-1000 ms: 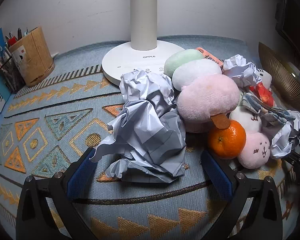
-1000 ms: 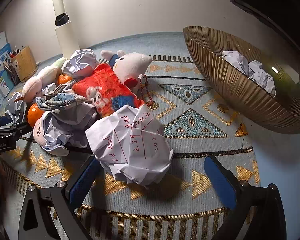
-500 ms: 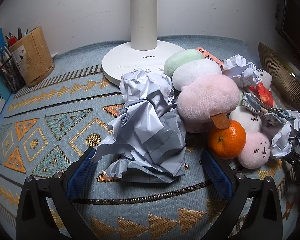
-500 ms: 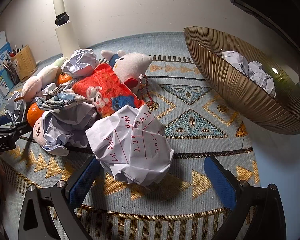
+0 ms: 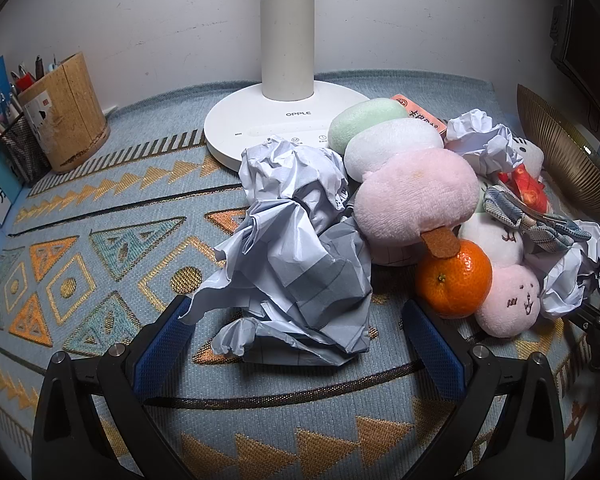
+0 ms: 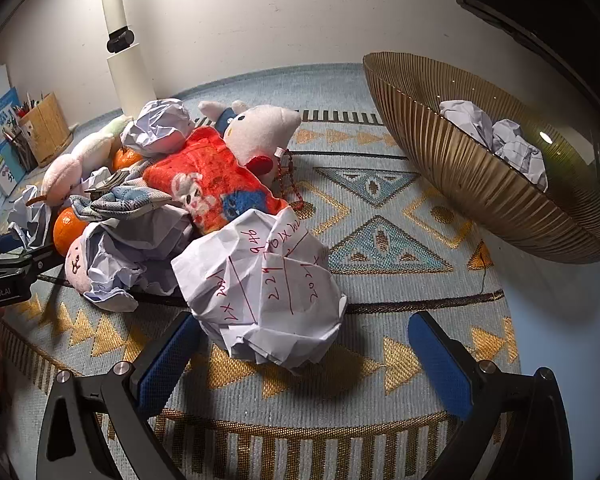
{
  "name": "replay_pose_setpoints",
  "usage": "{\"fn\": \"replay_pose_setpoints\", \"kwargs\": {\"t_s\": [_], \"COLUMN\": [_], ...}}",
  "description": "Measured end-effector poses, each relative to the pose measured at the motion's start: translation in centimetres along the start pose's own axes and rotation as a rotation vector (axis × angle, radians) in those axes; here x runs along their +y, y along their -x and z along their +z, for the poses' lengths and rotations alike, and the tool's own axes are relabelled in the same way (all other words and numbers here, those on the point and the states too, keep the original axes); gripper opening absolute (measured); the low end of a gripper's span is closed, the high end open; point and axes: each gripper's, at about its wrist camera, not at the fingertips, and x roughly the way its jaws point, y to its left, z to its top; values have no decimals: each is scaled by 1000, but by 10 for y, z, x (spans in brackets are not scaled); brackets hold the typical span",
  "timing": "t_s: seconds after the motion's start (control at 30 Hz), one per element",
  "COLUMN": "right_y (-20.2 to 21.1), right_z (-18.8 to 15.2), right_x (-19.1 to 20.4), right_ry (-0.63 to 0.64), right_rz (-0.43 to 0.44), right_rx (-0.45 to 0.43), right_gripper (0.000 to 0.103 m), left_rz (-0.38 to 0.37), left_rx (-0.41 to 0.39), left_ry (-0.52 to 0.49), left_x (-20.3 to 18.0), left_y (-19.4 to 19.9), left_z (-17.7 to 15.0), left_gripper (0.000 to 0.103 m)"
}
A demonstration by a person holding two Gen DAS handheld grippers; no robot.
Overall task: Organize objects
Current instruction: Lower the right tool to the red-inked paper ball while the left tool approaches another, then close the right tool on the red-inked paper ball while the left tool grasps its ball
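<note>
Patterned blue-and-gold mat [image 6: 380, 208] under everything, toys and fruit heaped up left of the gold bowl [image 6: 480, 200], which already has a couple of paper wads in it. Looks like the paper-sorting step. Right gripper [image 6: 304, 344] is spread wide around the scribbled paper ball [image 6: 268, 288] — not pinching yet. Left gripper [image 5: 296, 328] is wide too, straddling the grey crumpled paper [image 5: 296, 260] farther left of the bowl. Next up, I'd guess: squeeze, lift, carry to the bowl.

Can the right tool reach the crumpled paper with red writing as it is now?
Probably yes: the right tool is open, and the crumpled paper lies partly between its fingers with nothing in front.
</note>
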Motion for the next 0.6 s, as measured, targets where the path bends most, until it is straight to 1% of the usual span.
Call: {"fn": "replay_pose_setpoints", "kwargs": {"t_s": [0.6], "right_y": [0], "right_z": [0], "right_x": [0], "right_ry": [1], "right_rz": [1], "right_rx": [0], "right_gripper": [103], "left_rz": [-1], "left_rx": [0], "left_ry": [2], "left_x": [-1], "left_y": [0], "left_z": [-1], "left_gripper": [103]}}
